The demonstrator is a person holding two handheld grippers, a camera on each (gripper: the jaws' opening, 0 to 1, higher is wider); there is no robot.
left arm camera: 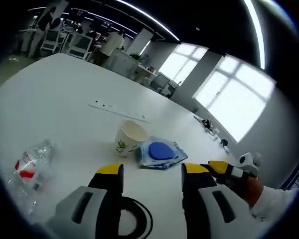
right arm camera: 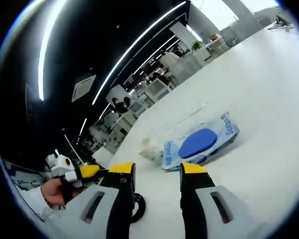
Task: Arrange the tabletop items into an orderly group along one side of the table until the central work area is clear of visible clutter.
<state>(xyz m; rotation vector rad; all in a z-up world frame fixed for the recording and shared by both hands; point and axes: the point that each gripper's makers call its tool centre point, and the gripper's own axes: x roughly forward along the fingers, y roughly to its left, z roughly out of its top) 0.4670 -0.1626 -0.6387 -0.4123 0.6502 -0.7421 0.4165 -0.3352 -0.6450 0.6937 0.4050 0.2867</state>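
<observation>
White table (left arm camera: pixel 60 94), broad and mostly bare, its far edge running along the office background; wide open surface to the left and far side of the items. Items, left to right in the left gripper view: one crushed clear plastic bottle (left arm camera: pixel 29 167) with a red label, lying on its side near the left; one black cable loop (left arm camera: pixel 137 219), near, partly under the jaws; one long white power strip (left arm camera: pixel 118 110), far, lying flat well apart from the rest; one paper cup (left arm camera: pixel 128 137), upright, open top, green print on its side; one blue wet-wipes pack (left arm camera: pixel 160 152), flat, just beside the cup on its right, whether touching cannot be told. Left gripper (left arm camera: pixel 152 172): yellow-tipped jaws spread apart, holding nothing, above the table near the cup and pack. Right gripper (right arm camera: pixel 157 170): jaws likewise spread, empty, the wipes pack (right arm camera: pixel 199 143) lying just beyond its tips, cup (right arm camera: pixel 148 148) behind the pack's left end. One hand (right arm camera: pixel 54 191) grips the other gripper's handle at lower left of the right gripper view.
</observation>
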